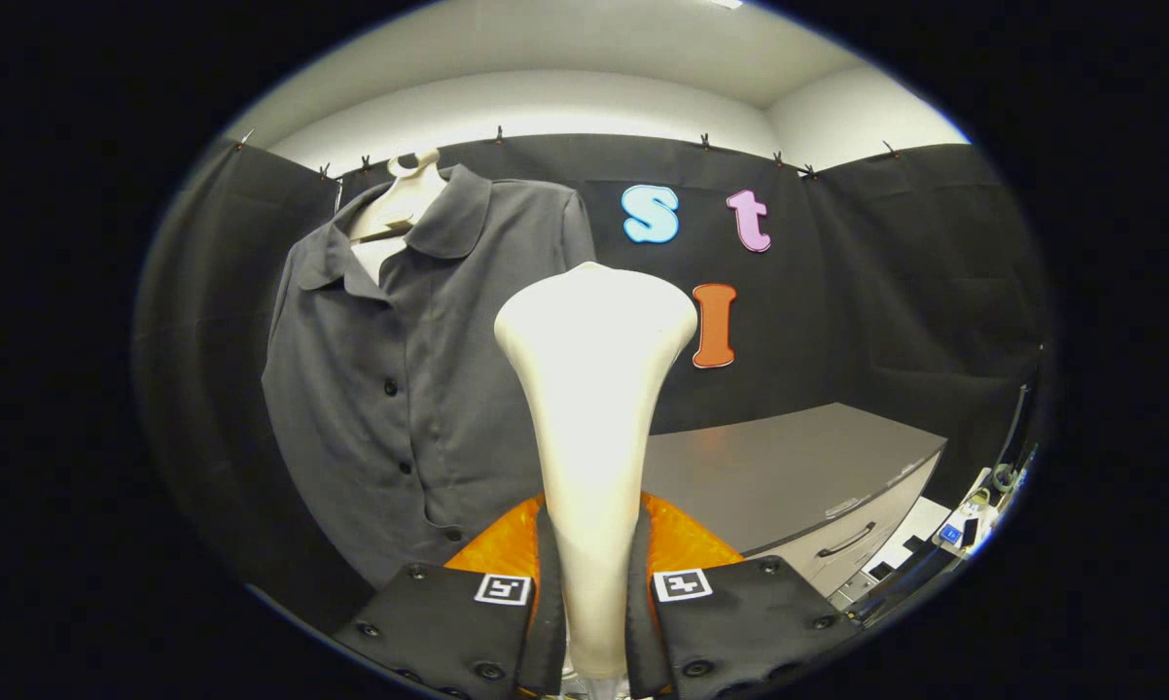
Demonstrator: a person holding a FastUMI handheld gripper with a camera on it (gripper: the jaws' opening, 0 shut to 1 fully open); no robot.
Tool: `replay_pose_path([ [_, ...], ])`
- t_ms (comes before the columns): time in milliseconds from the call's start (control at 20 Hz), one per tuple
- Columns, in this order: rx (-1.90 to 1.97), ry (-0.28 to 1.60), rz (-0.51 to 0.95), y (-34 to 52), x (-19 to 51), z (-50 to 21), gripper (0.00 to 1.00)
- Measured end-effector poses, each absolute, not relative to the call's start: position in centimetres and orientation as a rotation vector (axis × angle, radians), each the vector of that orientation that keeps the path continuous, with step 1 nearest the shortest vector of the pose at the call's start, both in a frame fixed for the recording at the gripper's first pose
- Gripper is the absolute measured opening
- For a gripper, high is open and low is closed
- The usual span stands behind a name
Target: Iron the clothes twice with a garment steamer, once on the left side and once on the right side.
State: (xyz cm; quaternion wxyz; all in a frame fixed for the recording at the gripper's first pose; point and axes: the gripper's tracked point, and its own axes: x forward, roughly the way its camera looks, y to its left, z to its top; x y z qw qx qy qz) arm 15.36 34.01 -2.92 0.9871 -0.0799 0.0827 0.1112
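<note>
Black-draped booth, grey cabinet top (789, 467) off to the right; dark grey button-front shirt (400, 389) hangs on a cream hanger (405, 199), beyond and left of the fingers; gripper (592, 622) clamped on the neck of the cream plastic garment steamer (594, 389), both fingers pressing it, head up; steamer looks rigid, smooth, probably slippery, best held at the narrow neck; shirt soft, will likely swing.

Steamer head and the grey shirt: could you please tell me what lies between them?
Nothing: in the gripper view, the claw grips the steamer, and open air separates it from the shirt.
</note>
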Motion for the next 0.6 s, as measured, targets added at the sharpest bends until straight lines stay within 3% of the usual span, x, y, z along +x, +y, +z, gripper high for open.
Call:
replay_pose_path([
  [600,-0.133,0.115,0.285,28.0,12.5,2.3,0.32],
])
